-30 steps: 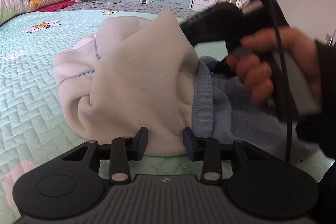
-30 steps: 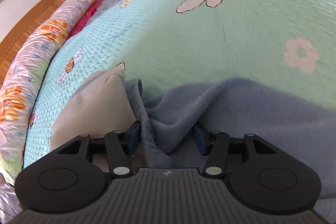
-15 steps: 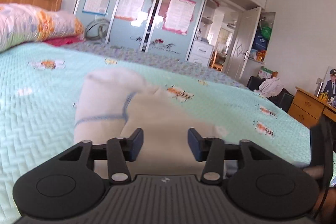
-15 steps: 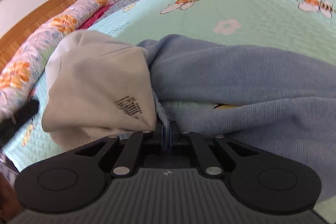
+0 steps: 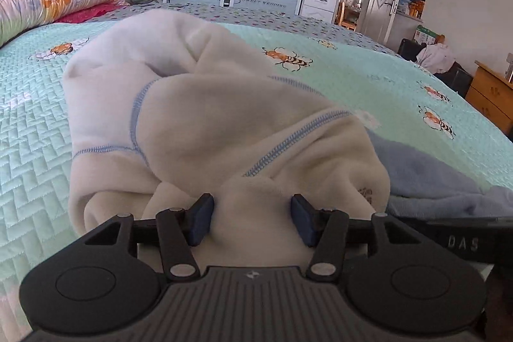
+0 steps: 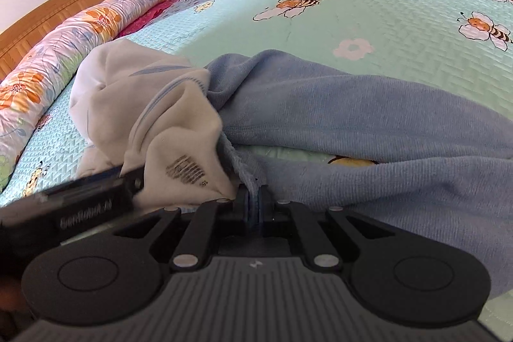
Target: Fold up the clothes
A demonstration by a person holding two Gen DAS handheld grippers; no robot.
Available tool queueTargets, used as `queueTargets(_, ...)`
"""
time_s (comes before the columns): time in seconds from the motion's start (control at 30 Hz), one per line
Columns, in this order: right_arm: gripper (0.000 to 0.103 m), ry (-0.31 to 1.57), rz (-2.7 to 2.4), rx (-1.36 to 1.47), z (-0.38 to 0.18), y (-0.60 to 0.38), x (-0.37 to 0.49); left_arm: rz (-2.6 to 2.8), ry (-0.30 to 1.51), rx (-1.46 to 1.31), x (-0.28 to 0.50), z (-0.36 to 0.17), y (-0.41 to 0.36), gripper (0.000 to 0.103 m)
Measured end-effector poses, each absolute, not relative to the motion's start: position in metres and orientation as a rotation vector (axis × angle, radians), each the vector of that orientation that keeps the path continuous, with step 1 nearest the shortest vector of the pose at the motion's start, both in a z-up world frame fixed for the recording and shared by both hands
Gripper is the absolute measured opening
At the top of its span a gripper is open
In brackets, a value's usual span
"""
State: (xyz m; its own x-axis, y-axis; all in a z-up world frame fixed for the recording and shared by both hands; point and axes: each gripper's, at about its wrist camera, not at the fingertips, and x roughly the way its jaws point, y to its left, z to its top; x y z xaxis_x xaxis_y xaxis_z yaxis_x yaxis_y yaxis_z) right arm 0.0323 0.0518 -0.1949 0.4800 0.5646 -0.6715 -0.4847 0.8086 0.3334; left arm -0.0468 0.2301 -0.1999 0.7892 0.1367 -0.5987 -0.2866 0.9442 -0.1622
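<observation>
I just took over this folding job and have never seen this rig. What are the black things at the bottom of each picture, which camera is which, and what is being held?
Each picture comes from a camera on a handheld gripper, looking along its two fingers. No robot arm: a person carries one in each hand. The left gripper stands open around a bunched fold of the cream garment, its fingers not clearly pressing. The right gripper is shut on an edge of the blue garment, which is joined to the cream cloth. Both lie on the mint bee-print bedspread.
</observation>
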Motion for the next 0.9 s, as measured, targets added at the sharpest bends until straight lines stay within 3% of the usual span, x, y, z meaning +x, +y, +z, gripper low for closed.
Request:
queueTargets(0.2,0.012,0.738,0.659,0.102,-0.15,0.044,0.022,0.205,0.64,-0.302,-0.059,-0.205,0.238,0.056)
queueTargets(0.37,0.025,0.704,0.644,0.162,-0.124,0.051,0.052,0.2,0.65,-0.255,-0.063,-0.206,0.232,0.056)
queueTargets(0.43,0.036,0.727,0.658,0.178,-0.123,0.065,0.068,0.196,0.65,-0.25,-0.064,-0.206,0.232,0.056)
queueTargets(0.6,0.047,0.804,0.687,0.184,-0.135,0.109,0.099,0.19,0.652,-0.227,-0.069,-0.208,0.23,0.056)
queueTargets(0.7,0.059,0.88,0.675,0.147,-0.158,0.128,0.11,0.189,0.651,-0.221,-0.07,-0.209,0.23,0.056)
queueTargets(0.73,0.056,0.906,0.657,0.124,-0.169,0.133,0.112,0.191,0.647,-0.227,-0.071,-0.208,0.231,0.056)
queueTargets(0.77,0.046,0.936,0.645,0.106,-0.179,0.134,0.112,0.19,0.633,-0.246,-0.074,-0.205,0.233,0.055)
queueTargets(0.8,0.017,0.933,0.662,0.099,-0.185,0.129,0.104,0.188,0.618,-0.268,-0.077,-0.202,0.235,0.052)
queueTargets(0.9,0.002,0.879,0.669,0.073,-0.192,0.106,0.077,0.167,0.535,-0.326,-0.091,-0.189,0.24,0.048)
